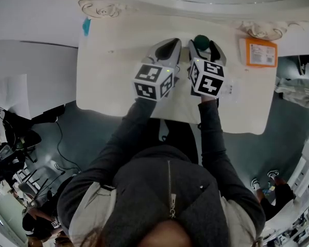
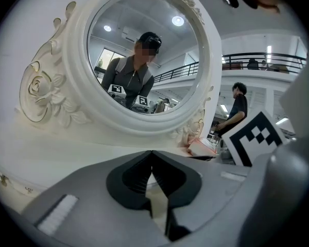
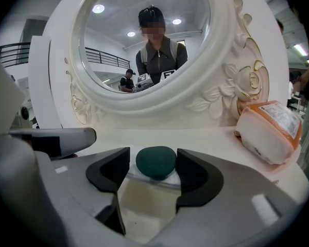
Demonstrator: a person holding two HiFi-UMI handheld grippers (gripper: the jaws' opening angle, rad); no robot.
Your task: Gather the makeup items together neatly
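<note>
Worktop: matte off-white, flat, with rounded corners. Behind it stands a round mirror in a glossy white frame with moulded roses and leaves in relief.

Makeup sponge: dark green, egg-shaped, with a smooth matte skin. It appears to rest on a thin clear plastic piece (material judged from its glint only). In the head view the sponge lies near the back of the worktop, just ahead of the right gripper's marker cube.

Right gripper: grey shell with black ribbed pads, jaws held wide. The sponge sits squarely between them, with a sliver of gap on the left side and the right pad just beside it. No squeeze is visible, so it is not gripped.

Left gripper: jaw tips together with nothing between them, held over bare worktop. In the head view it lies just beside the right gripper.

Orange-and-white soft packet: pillow-shaped with a printed label. It lies on the worktop to the right of the sponge and apart from it.
</note>
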